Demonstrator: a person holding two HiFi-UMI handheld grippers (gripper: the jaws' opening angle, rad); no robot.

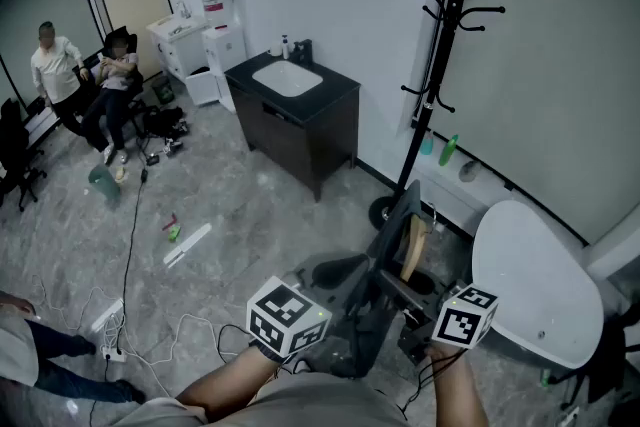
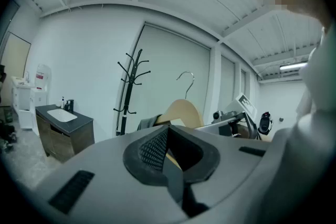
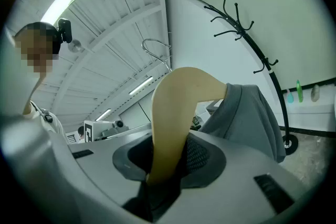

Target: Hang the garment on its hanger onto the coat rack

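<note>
And there the right gripper (image 3: 169, 160) was clamped tight on one arm of the pale wooden hanger (image 3: 181, 107), with the thin metal hook (image 3: 157, 49) pointing up. The dark grey garment (image 3: 247, 115) hung draped over the hanger's far shoulder. The left gripper (image 2: 169, 149) had its jaws pinched on a fold of that grey cloth, a sliver of wood beside it. Both were held low before the tall black coat rack (image 1: 452, 10), the hanger not yet on it.
</note>
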